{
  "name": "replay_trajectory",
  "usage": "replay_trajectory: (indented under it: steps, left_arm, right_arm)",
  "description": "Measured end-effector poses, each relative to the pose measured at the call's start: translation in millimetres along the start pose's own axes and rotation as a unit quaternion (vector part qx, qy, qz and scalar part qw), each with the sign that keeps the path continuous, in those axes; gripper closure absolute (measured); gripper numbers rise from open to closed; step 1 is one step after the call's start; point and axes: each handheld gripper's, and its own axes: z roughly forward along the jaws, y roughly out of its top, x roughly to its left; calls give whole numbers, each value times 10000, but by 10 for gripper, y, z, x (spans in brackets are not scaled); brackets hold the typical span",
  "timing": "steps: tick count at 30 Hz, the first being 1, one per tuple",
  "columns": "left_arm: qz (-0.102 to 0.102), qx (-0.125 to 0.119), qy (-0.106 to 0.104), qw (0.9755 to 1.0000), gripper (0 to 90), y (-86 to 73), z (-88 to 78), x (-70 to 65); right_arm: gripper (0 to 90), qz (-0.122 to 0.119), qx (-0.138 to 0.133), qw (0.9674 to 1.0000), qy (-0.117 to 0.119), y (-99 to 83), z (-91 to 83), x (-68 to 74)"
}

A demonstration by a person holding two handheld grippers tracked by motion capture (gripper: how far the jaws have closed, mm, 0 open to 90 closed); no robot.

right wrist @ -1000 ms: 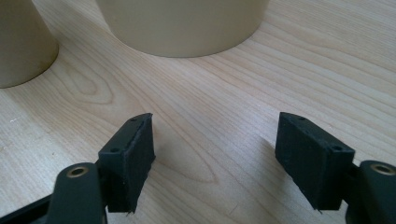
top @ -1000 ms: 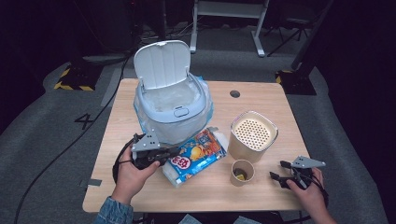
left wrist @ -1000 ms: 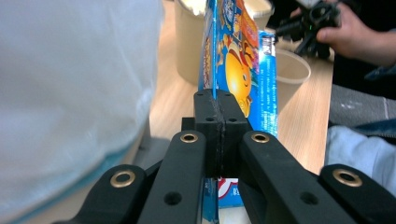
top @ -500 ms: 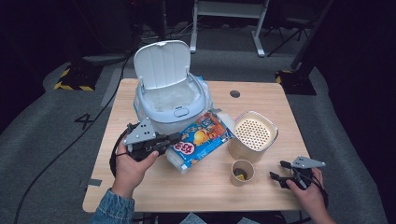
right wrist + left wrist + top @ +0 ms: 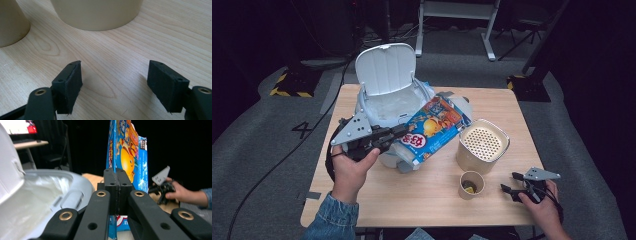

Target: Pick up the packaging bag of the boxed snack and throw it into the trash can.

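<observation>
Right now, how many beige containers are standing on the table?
2. The large perforated-top canister stands right of the snack bag; the small cup sits just in front of it, near the right gripper. The white bin could hide more behind it.

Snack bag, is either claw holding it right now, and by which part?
The left claw is shut on the snack bag, pinching its lower left edge, near a corner, over the white bin. The right claw is open over the table, holding nothing.
</observation>
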Motion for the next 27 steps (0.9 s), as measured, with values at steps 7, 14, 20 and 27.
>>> replay_trajectory:
  steps: [7, 14, 20, 27]
  left_arm:
    - [51, -273, 363, 9990, 894, 176, 1, -1]
    - [26, -444, 448, 9980, 893, 323, 36, 63]
    - [-8, -495, 599, 9970, 893, 436, 99, 117]
    - [-40, -625, 802, 9948, 893, 524, 131, 200]
  right_arm:
    - [284, 2, 1, 10000, 1, 0, 0, 0]
    - [284, 4, 3, 10000, -2, 0, 1, -2]
    - [284, 4, 3, 10000, -4, 0, 1, -2]
    - [284, 3, 3, 10000, -4, 0, 1, -2]
